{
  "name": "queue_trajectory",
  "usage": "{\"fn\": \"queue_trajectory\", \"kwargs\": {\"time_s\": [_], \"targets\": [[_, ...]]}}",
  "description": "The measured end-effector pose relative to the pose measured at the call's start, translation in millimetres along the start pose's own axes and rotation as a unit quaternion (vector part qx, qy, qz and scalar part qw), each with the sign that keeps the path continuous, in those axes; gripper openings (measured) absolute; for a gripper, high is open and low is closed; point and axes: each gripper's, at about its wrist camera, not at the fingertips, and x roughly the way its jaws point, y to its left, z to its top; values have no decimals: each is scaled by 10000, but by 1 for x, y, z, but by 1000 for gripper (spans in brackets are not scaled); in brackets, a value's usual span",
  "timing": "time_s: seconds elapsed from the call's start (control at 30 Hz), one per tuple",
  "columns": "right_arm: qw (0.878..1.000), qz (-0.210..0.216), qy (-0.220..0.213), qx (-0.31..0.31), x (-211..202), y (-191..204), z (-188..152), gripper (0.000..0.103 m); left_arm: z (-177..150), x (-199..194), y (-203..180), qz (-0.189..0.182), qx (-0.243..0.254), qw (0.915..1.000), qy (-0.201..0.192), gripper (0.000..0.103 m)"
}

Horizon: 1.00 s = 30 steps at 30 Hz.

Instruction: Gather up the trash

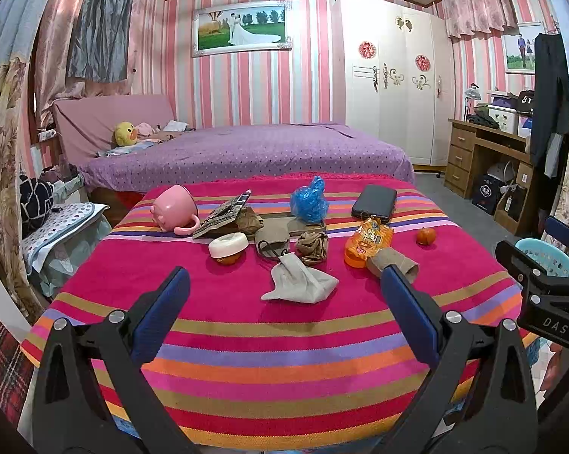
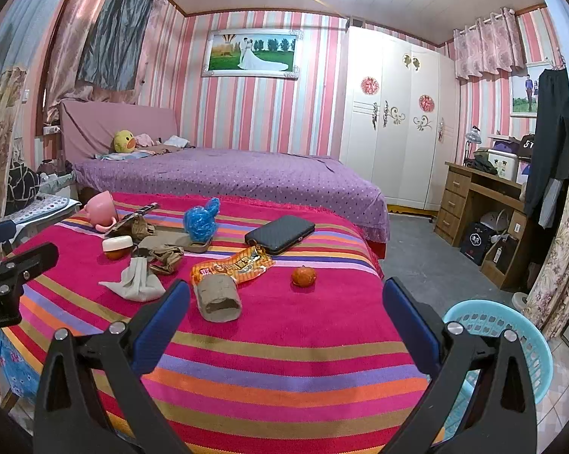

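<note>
Left wrist view:
- The left tongs (image 1: 284, 283) hang spread wide over the near part of the bench (image 1: 284, 378), which is draped in a striped cloth; nothing sits between their blue pads.
- Just beyond the tongs lies a crumpled grey rag (image 1: 299, 283); behind it are a brown paper wad (image 1: 313, 247) and a flat brown bag (image 1: 271, 240).
- To the right, a cardboard tube (image 1: 396, 263) touches the near end of an orange snack wrapper (image 1: 367, 242); the right pad's tip overlaps the tube in this view.
- Far side: a tipped pink mug (image 1: 174, 208) at left, a blue plastic bag (image 1: 309, 202) in the middle, a black phone (image 1: 375, 201) at right.
- A white lid (image 1: 228, 246) rests on a small orange fruit; another orange (image 1: 425, 236) sits alone at right.
- The right tongs (image 1: 541, 265) enter at the right edge, in front of a turquoise basket (image 1: 560, 261).

Right wrist view:
- The right tongs (image 2: 286, 304) are spread wide and empty, above the bench's near right part.
- The cardboard tube (image 2: 218, 299) lies just beside the left pad, with the snack wrapper (image 2: 233, 265) behind it and the orange (image 2: 304, 276) to the right.
- The turquoise basket (image 2: 511, 325) stands on the floor beside the bench's near right corner.
- The left tongs (image 2: 12, 265) show at the left edge; I cannot tell their spread here.
</note>
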Motion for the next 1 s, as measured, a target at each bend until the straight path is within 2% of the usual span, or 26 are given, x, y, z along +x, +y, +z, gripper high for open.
{"fn": "queue_trajectory", "kwargs": {"time_s": [1.0], "targets": [[10000,-25,-34,6,-6,-3,6,99,3,-5,4,-7,3,10000,-50,98]]}}
